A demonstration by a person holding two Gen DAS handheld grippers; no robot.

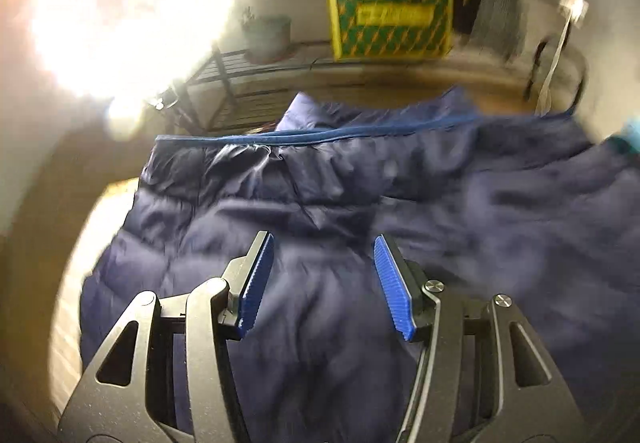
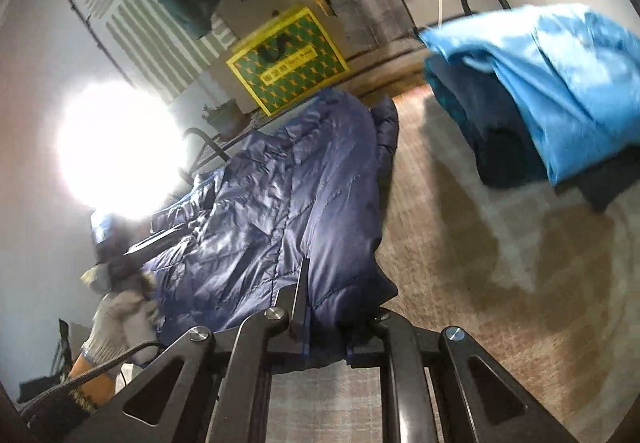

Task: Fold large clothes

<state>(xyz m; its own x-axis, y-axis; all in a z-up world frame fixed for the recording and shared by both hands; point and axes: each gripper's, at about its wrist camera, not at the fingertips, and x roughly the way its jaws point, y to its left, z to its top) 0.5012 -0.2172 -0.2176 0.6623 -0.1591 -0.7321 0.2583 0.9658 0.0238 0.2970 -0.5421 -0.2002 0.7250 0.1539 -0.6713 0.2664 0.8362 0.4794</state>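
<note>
Right gripper (image 2: 320,307) pinching jacket (image 2: 288,195) hem | left gripper (image 1: 324,283) open above jacket, holding nothing | jacket: puffy, soft, light, slippery | grab edges, not middle

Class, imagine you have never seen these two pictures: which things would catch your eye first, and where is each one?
First, the navy quilted jacket spread across the middle of the table, with the right gripper shut on its near edge and the left gripper open above it. Next, the white glare of a lamp at the left. Then the bright blue folded clothes at the table's far right, and the yellow-and-green box behind.
</note>
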